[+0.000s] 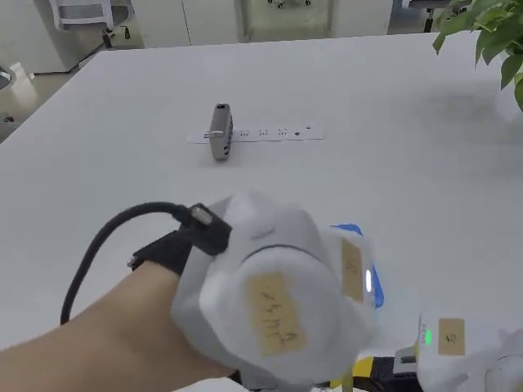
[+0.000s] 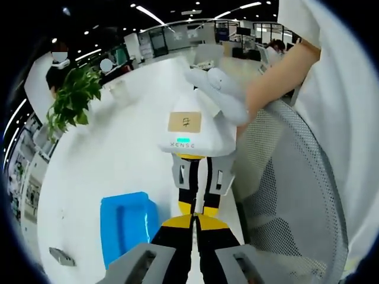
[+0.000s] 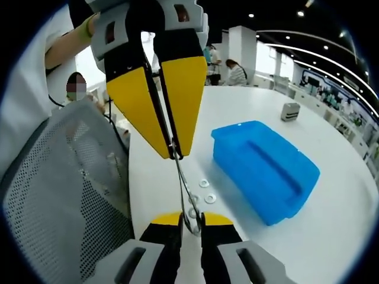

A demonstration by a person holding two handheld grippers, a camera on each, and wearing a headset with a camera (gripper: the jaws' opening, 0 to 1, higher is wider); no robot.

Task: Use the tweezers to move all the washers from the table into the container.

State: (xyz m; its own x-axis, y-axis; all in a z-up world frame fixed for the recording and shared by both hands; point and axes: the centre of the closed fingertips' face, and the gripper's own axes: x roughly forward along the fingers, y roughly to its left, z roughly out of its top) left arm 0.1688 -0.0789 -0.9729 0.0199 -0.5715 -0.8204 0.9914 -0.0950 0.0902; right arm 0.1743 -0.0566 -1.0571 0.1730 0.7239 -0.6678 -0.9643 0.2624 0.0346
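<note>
Grippers met tip to tip: left gripper, pointing down from 12 o'clock, and right gripper both had jaws pinched on the tweezers. Washers lay on the table, with the blue container at their 3 o'clock. Gloved hand wrapped one gripper's rear, forearm extending toward 8 o'clock.

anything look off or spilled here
Nothing stands out. The container sits upright on the table, the washers lie flat beside it, and the tweezers look straight.

Hand-held gripper up close; pwr strip further back.
</note>
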